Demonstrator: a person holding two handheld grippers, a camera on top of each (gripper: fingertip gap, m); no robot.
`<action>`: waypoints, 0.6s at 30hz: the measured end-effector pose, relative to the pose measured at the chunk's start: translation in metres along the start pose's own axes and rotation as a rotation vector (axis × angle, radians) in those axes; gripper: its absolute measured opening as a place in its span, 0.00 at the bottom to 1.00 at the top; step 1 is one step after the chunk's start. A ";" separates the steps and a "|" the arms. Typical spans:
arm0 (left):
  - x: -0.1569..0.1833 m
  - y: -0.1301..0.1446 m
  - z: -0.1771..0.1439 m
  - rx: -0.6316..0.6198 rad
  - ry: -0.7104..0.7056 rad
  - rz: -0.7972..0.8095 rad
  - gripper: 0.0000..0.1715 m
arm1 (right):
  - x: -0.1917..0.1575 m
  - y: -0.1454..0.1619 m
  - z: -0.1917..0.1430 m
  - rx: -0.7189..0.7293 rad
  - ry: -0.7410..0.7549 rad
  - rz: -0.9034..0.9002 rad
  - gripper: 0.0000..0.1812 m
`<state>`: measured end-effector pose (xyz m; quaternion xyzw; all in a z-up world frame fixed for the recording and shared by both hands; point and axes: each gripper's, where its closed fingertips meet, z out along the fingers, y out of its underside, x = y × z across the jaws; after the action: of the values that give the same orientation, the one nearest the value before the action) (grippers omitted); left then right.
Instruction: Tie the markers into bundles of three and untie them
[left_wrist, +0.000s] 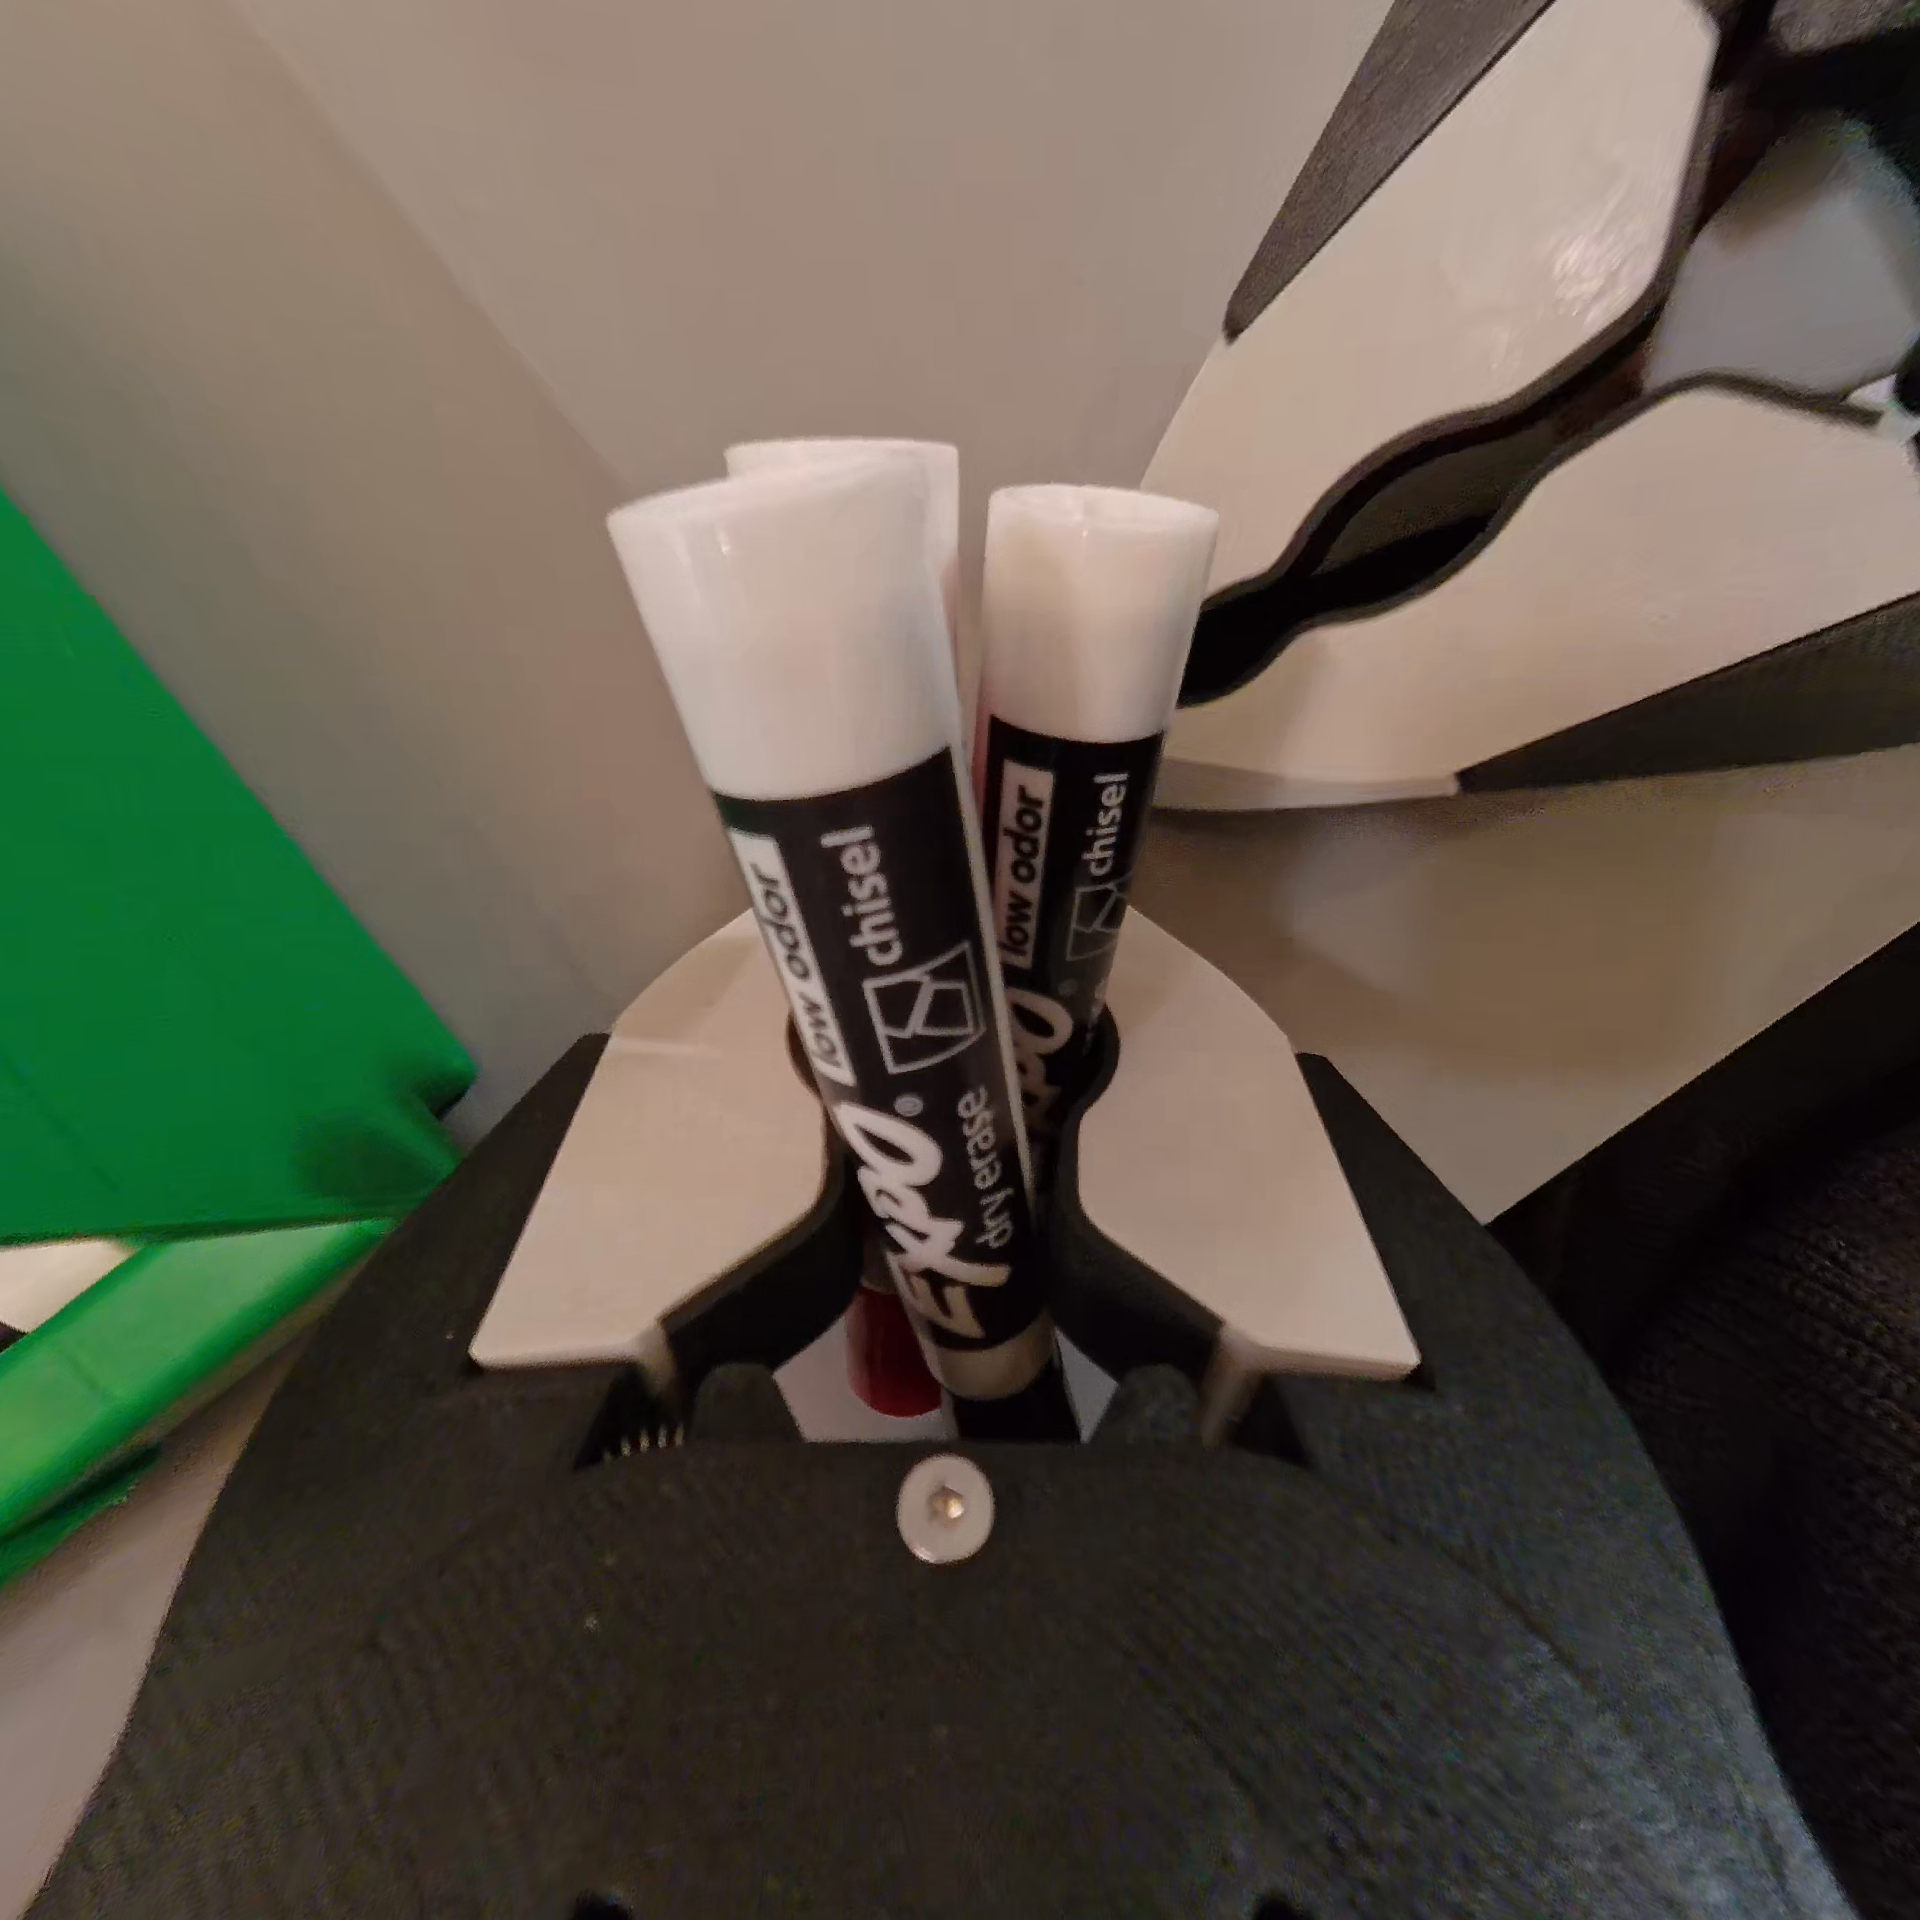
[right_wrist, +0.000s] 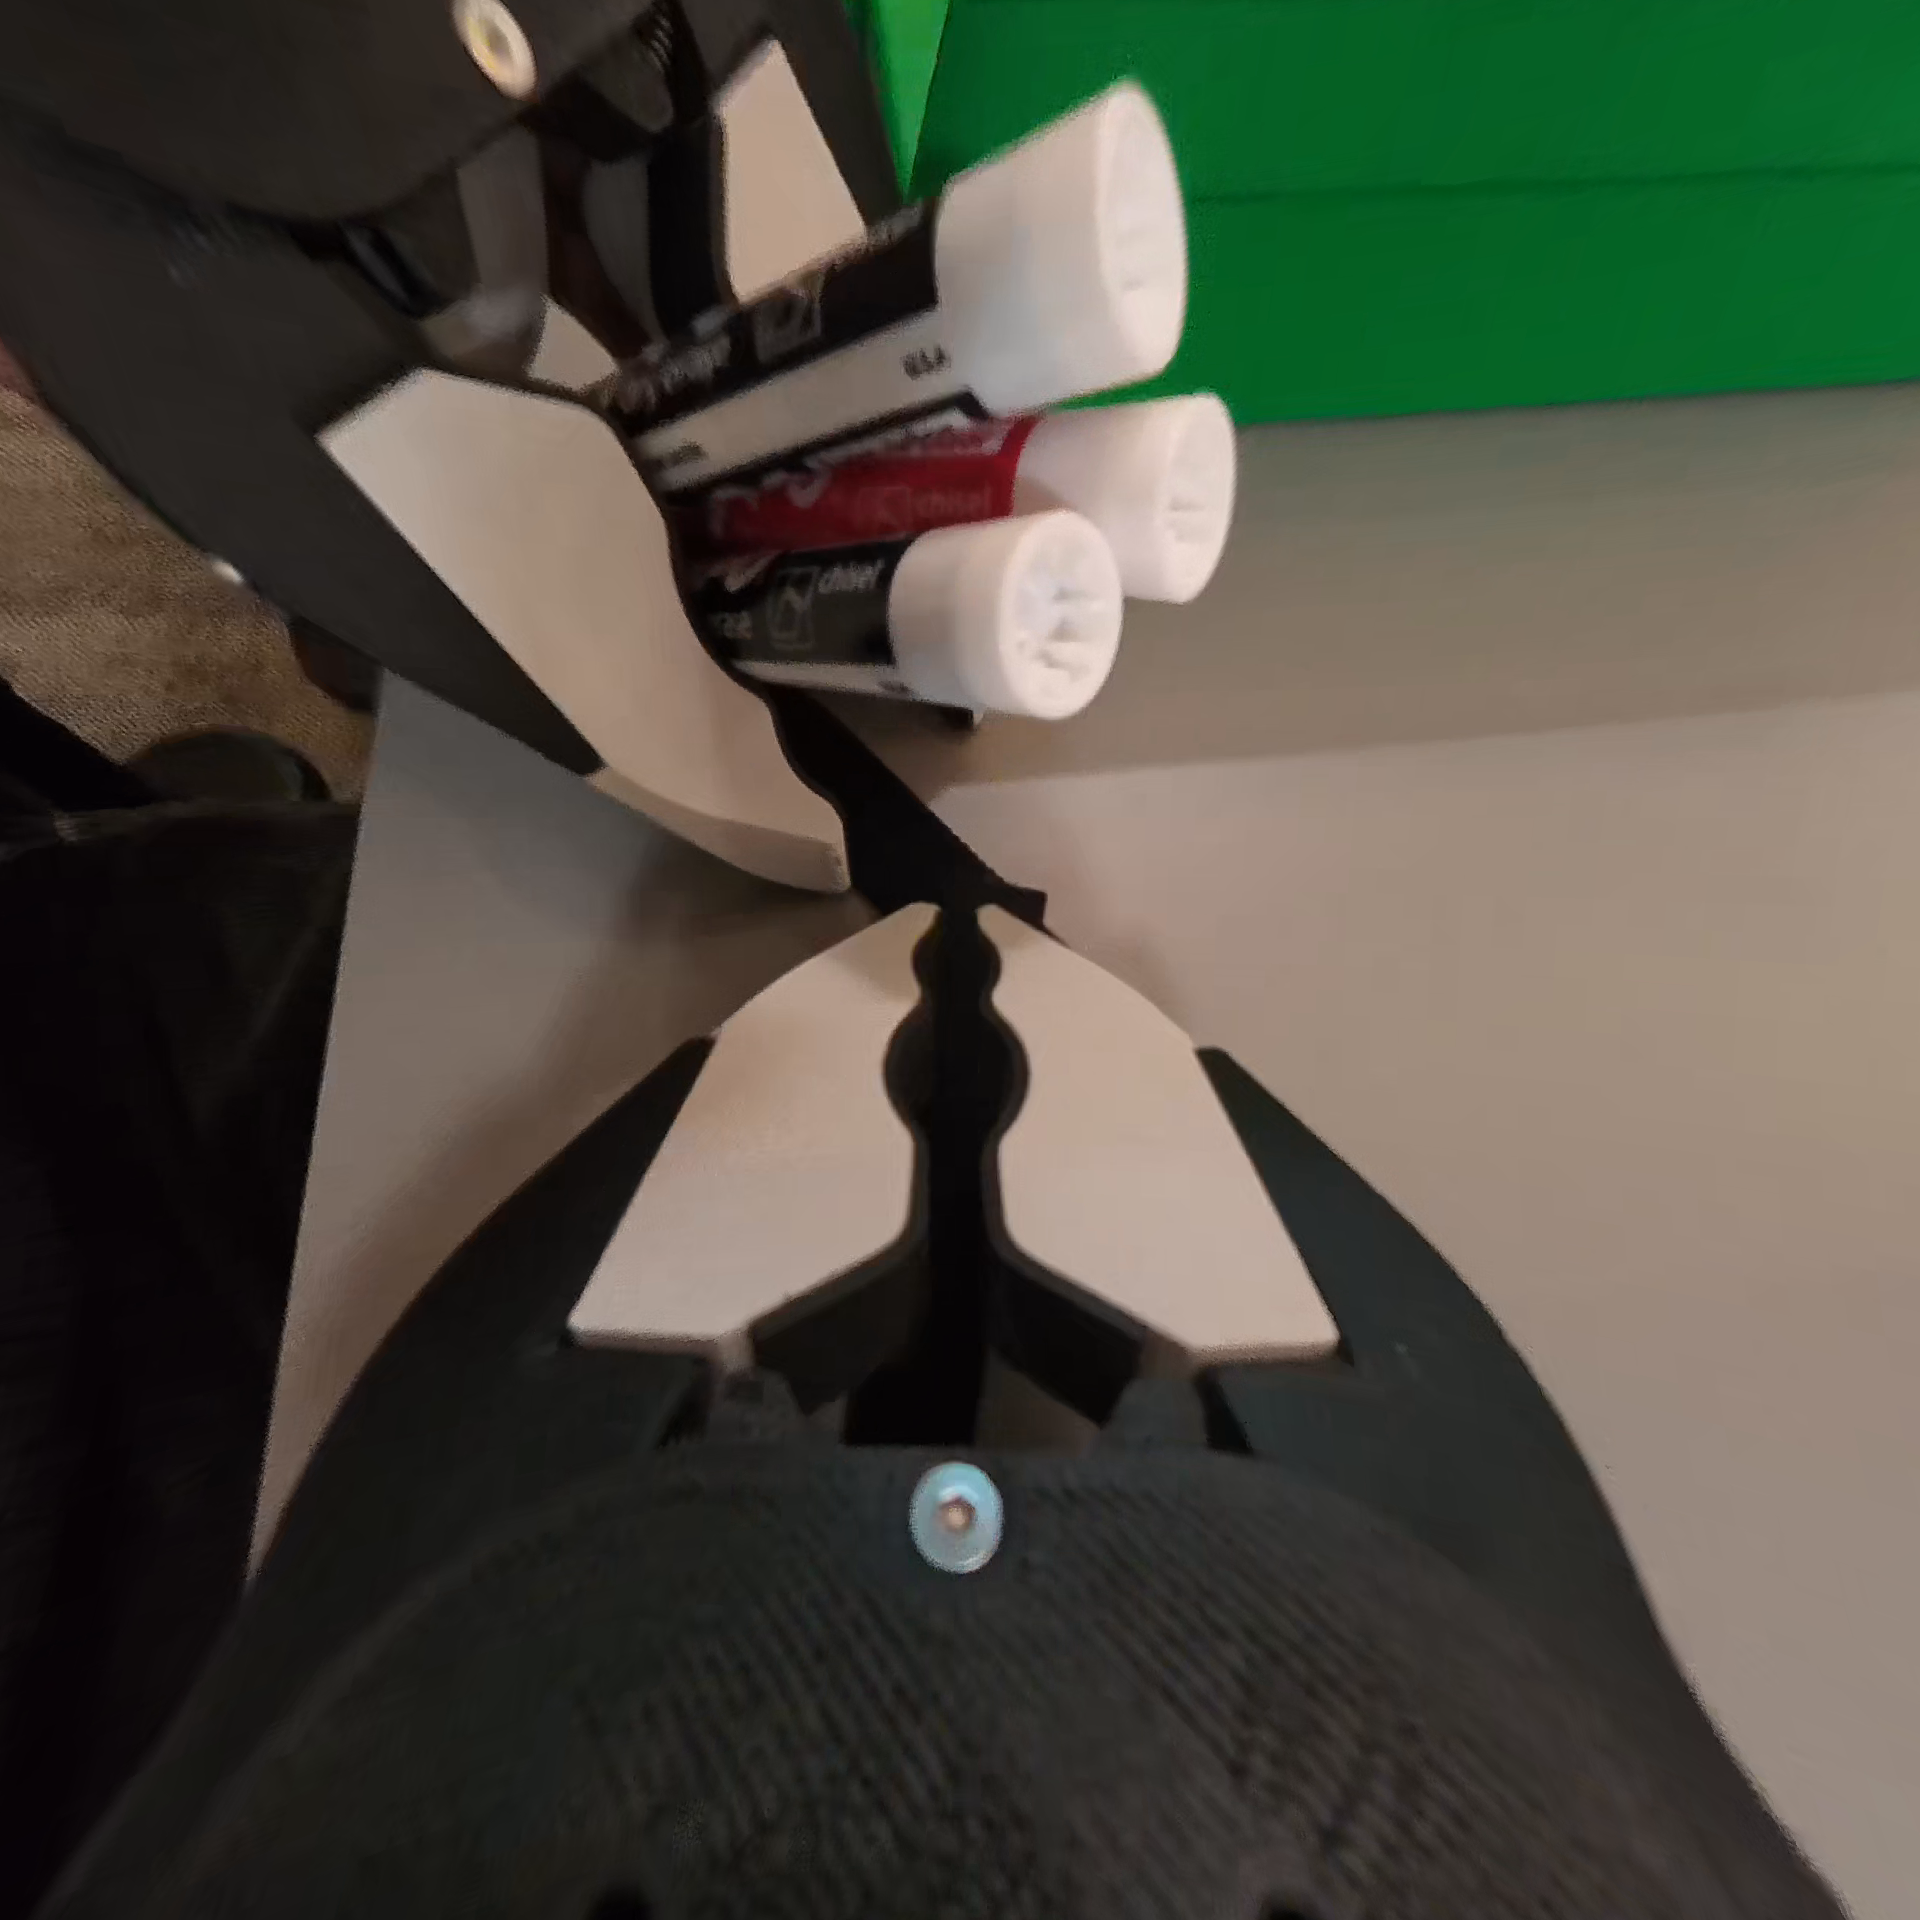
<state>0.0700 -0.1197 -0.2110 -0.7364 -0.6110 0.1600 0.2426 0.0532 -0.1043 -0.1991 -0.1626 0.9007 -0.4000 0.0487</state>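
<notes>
My left gripper (left_wrist: 945, 966) is shut on three dry-erase markers with white ends pointing forward: a black one (left_wrist: 904, 987) in front, a second black one (left_wrist: 1081, 790) to its right, and a red one (left_wrist: 883, 1361) mostly hidden behind them. In the right wrist view the left gripper (right_wrist: 894, 862) comes in from the upper left, with the upper black marker (right_wrist: 831, 312), the red marker (right_wrist: 883, 488) and the lower black marker (right_wrist: 821, 613) bundled in it. My right gripper (right_wrist: 958, 920) is shut and empty, its tips almost touching the left gripper's tips. It also shows at the upper right of the left wrist view (left_wrist: 1210, 644).
A green box (right_wrist: 1455, 208) stands on the pale table (right_wrist: 1455, 1039) just beyond the markers; it is on the left in the left wrist view (left_wrist: 156, 935). The table's edge runs down the left of the right wrist view, with carpet (right_wrist: 104, 582) and dark cloth (right_wrist: 125, 1143) beyond it. The tips of both grippers are at nearly the same place.
</notes>
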 end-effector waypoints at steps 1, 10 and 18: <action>0.000 0.000 0.000 -0.001 0.000 -0.001 0.25 | 0.001 -0.002 -0.002 0.019 0.002 0.013 0.01; 0.000 0.001 0.000 -0.002 0.002 -0.013 0.25 | 0.022 0.012 -0.008 -0.026 0.113 0.068 0.01; -0.001 0.001 -0.003 -0.005 0.038 -0.062 0.25 | 0.016 0.010 -0.023 0.056 0.022 0.109 0.01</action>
<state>0.0724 -0.1211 -0.2088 -0.7205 -0.6292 0.1369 0.2574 0.0302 -0.0872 -0.1904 -0.1077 0.8972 -0.4234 0.0651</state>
